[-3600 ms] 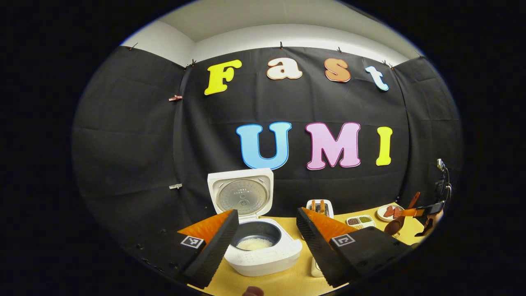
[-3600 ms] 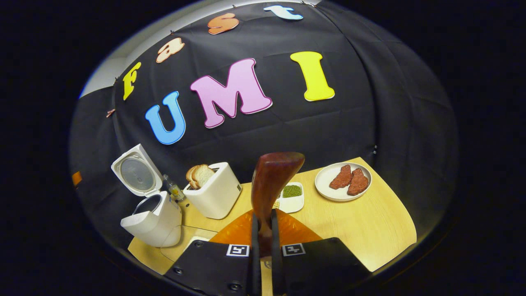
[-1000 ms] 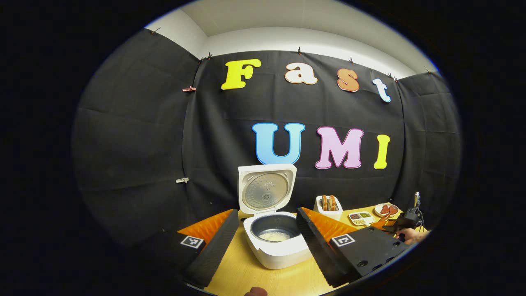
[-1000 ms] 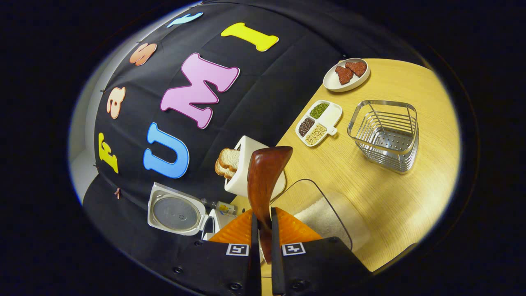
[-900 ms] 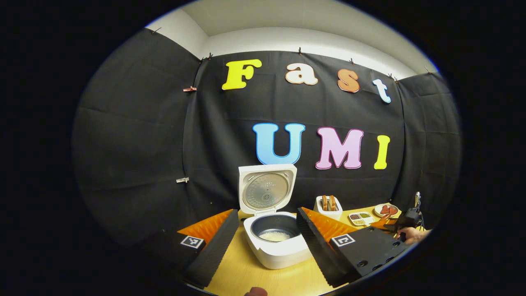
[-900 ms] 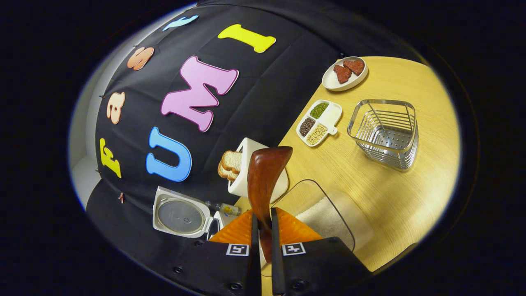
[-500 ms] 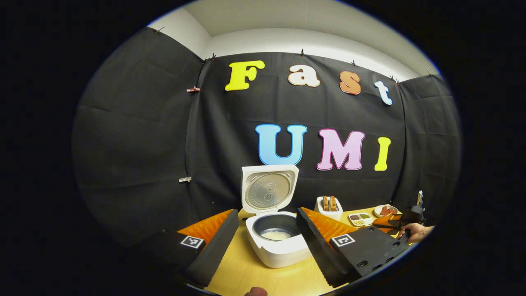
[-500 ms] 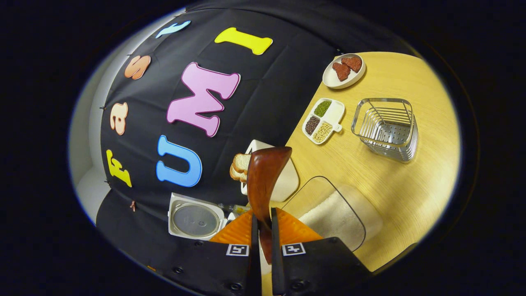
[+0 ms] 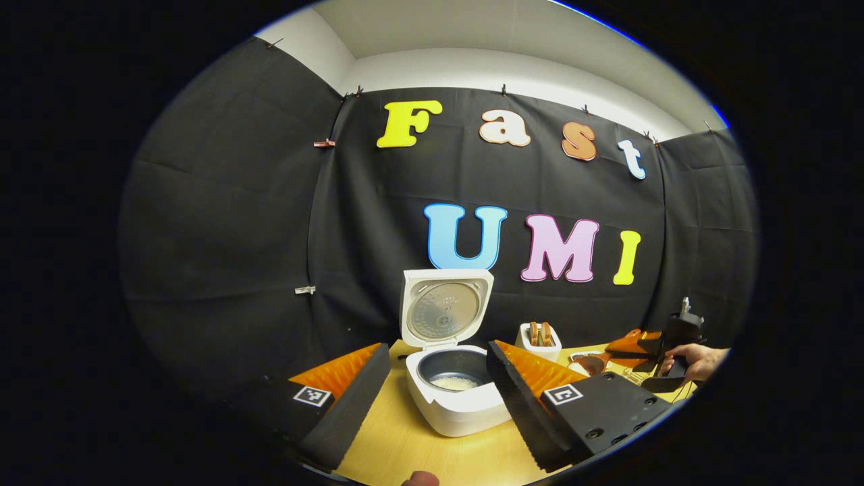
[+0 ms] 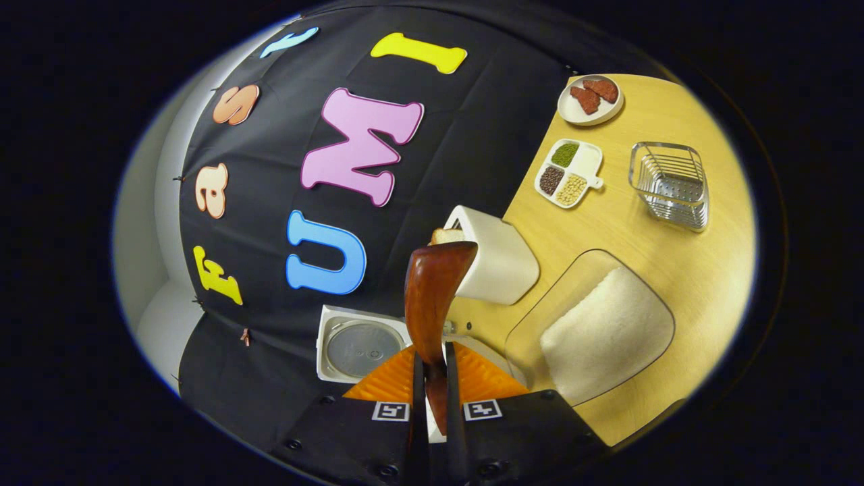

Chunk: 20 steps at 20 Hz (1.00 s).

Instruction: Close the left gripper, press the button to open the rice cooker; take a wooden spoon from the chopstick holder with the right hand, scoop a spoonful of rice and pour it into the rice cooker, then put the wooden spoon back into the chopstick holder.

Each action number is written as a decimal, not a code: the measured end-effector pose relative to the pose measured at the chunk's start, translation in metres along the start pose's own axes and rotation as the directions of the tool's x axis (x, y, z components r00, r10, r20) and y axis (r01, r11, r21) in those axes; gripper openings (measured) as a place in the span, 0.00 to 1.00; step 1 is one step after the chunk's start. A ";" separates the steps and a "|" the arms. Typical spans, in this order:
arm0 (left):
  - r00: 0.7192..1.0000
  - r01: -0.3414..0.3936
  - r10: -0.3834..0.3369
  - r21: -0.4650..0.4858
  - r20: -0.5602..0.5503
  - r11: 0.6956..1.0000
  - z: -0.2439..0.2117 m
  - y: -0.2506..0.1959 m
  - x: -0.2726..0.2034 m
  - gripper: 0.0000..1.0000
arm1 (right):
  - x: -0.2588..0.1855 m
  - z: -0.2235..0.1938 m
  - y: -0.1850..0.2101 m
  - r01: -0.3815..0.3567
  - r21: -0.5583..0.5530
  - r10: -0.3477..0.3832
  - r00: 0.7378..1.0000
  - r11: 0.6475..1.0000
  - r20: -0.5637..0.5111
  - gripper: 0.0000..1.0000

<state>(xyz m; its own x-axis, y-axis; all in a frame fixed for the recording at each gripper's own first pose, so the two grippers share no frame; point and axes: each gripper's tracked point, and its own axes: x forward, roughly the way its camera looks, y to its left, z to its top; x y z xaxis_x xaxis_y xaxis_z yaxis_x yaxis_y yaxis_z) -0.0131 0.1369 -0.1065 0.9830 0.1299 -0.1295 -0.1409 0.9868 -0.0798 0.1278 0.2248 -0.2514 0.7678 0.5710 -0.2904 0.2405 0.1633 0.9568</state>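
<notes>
right gripper view looks down on the wooden surface point(image 10: 682, 283) at a tilt. the right gripper point(image 10: 432, 378) has its jaws pinching the handle of the wooden spoon point(image 10: 432, 297). the spoon bowl sticks out past the jaws, in front of the white toaster point(image 10: 499, 263). a slice of bread point(image 10: 445, 236) pokes out of the toaster. the rice cooker point(image 10: 358, 347) sits just beside the toaster, with its lid open. on the other side of the toaster is a clear box of rice point(image 10: 607, 331), close to it. farther from the toaster stands the wire chopstick holder point(image 10: 671, 182). near the holder is a little tray of beans point(image 10: 567, 175), and past that a plate point(image 10: 590, 101) with two red pieces on it.

left gripper view shows the left gripper point(image 9: 432, 391) with its jaws spread wide apart, holding nothing. the rice cooker point(image 9: 452, 398) sits between them, farther off, with its lid standing up and some white rice in the dark pot. the toaster point(image 9: 538, 339) is just beside the cooker. well off from the cooker, a hand point(image 9: 695, 361) holds the right gripper point(image 9: 617, 351).
</notes>
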 end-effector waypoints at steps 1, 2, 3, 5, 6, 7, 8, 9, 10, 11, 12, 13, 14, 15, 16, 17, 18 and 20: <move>1.000 -0.003 0.003 0.002 0.001 1.000 0.000 0.003 -0.001 0.98 | 0.006 -0.005 0.012 -0.015 -0.001 0.015 1.000 1.000 -0.008 0.14; 1.000 -0.005 0.005 0.003 0.001 1.000 -0.002 0.004 -0.001 0.98 | 0.012 -0.012 0.025 -0.032 0.000 0.032 0.999 0.999 -0.016 0.14; 1.000 -0.006 0.006 0.003 0.001 1.000 -0.002 0.005 -0.003 0.98 | 0.018 -0.017 0.036 -0.047 0.000 0.047 0.999 0.999 -0.021 0.14; 1.000 -0.010 0.010 0.003 0.002 1.000 -0.002 0.012 -0.005 0.98 | 0.034 -0.031 0.059 -0.078 0.001 0.078 0.996 0.997 -0.032 0.14; 1.000 -0.013 0.013 0.004 0.002 1.000 -0.004 0.014 -0.006 0.98 | 0.042 -0.037 0.067 -0.089 -0.001 0.088 0.995 0.996 -0.036 0.14; 1.000 -0.014 0.014 0.005 0.000 1.000 -0.005 0.016 -0.006 0.98 | 0.050 -0.044 0.073 -0.094 -0.004 0.093 0.995 0.996 -0.040 0.14; 1.000 -0.016 0.016 0.005 -0.002 1.000 -0.007 0.018 -0.006 0.98 | 0.059 -0.051 0.080 -0.098 -0.007 0.098 0.994 0.995 -0.047 0.14; 1.000 -0.018 0.018 0.005 -0.005 1.000 -0.008 0.022 -0.006 0.98 | 0.069 -0.060 0.085 -0.098 -0.010 0.098 0.994 0.995 -0.052 0.14; 1.000 -0.019 0.019 0.006 -0.008 1.000 -0.011 0.025 -0.006 0.98 | 0.079 -0.068 0.090 -0.101 -0.016 0.100 0.993 0.995 -0.055 0.14; 1.000 -0.018 0.018 0.007 -0.007 1.000 -0.011 0.028 -0.005 0.98 | 0.090 -0.076 0.094 -0.104 -0.026 0.103 0.993 0.994 -0.059 0.14; 1.000 -0.017 0.017 0.007 -0.002 1.000 -0.012 0.032 -0.004 0.98 | 0.098 -0.083 0.097 -0.104 -0.039 0.101 0.993 0.994 -0.064 0.14; 1.000 -0.014 0.014 0.005 0.005 1.000 -0.010 0.036 -0.003 0.98 | 0.107 -0.089 0.098 -0.099 -0.054 0.096 0.993 0.994 -0.067 0.14; 1.000 -0.010 0.010 0.002 0.012 1.000 -0.009 0.039 -0.002 0.98 | 0.117 -0.095 0.099 -0.094 -0.074 0.089 0.994 0.993 -0.069 0.14; 1.000 -0.006 0.006 0.001 0.016 1.000 -0.008 0.042 0.001 0.98 | 0.126 -0.101 0.101 -0.089 -0.102 0.082 0.994 0.991 -0.069 0.14; 1.000 -0.006 0.006 0.006 0.015 1.000 -0.011 0.047 0.003 0.98 | 0.136 -0.104 0.102 -0.086 -0.140 0.078 0.995 0.986 -0.062 0.14; 1.000 -0.010 0.010 0.016 0.010 1.000 -0.012 0.052 0.007 0.98 | 0.147 -0.106 0.103 -0.081 -0.182 0.072 0.996 0.980 -0.054 0.14; 1.000 -0.016 0.016 0.025 0.007 1.000 -0.013 0.057 0.011 0.98 | 0.156 -0.108 0.104 -0.074 -0.220 0.066 0.997 0.973 -0.043 0.14; 1.000 -0.027 0.027 0.022 -0.001 0.999 -0.016 0.066 0.016 0.98 | 0.171 -0.113 0.107 -0.061 -0.293 0.055 0.998 0.954 -0.029 0.14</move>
<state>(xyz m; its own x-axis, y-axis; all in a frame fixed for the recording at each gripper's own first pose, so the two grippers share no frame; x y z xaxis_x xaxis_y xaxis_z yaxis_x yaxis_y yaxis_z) -0.0083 0.2029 -0.1292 0.9788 0.1561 -0.1328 -0.1645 0.9849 -0.0543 0.2171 0.4308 -0.1976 0.7623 0.6022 -0.2369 0.0085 0.3568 0.9341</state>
